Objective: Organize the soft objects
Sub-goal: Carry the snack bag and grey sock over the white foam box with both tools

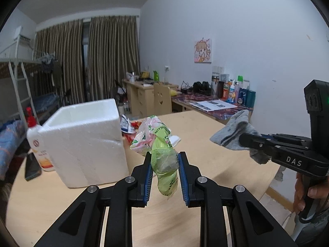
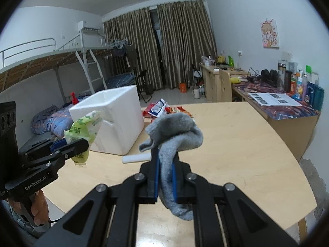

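The left gripper pinches a crinkled green plastic bag; the right gripper pinches a limp grey knit sock near the white foam box.

both wrist views look slightly down over the wooden table, sharing the foam box at ten o'clock.

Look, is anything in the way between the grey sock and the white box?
Nothing visible. The right claw holds the grey sock above the table, and the white foam box sits open-topped ahead to the left. A small white roll lies below the path, near the box.
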A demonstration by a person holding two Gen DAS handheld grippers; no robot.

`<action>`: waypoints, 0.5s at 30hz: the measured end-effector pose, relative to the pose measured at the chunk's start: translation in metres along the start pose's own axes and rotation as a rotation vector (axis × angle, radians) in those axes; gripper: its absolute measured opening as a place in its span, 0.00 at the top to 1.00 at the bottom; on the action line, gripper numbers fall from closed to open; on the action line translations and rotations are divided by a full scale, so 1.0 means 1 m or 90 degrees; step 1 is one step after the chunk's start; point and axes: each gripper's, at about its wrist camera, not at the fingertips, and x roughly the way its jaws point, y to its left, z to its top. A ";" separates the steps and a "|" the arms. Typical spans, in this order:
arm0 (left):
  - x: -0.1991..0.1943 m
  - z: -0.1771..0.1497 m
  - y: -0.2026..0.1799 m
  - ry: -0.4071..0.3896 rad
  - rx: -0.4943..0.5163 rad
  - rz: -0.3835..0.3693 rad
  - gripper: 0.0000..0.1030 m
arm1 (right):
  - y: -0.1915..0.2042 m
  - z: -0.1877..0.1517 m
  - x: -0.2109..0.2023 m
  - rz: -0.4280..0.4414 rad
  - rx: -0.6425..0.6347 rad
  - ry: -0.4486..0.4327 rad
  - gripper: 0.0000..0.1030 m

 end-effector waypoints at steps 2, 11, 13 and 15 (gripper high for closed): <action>-0.008 0.003 -0.001 -0.010 0.004 0.003 0.75 | 0.002 0.001 -0.007 -0.002 -0.001 -0.013 0.87; -0.051 0.010 -0.002 -0.056 0.013 0.029 0.75 | 0.019 0.005 -0.036 0.005 -0.022 -0.066 0.87; -0.059 0.011 -0.002 -0.065 0.014 0.037 0.75 | 0.024 0.007 -0.042 0.007 -0.030 -0.079 0.87; -0.068 0.012 -0.001 -0.076 0.017 0.049 0.75 | 0.027 0.008 -0.045 0.014 -0.035 -0.088 0.87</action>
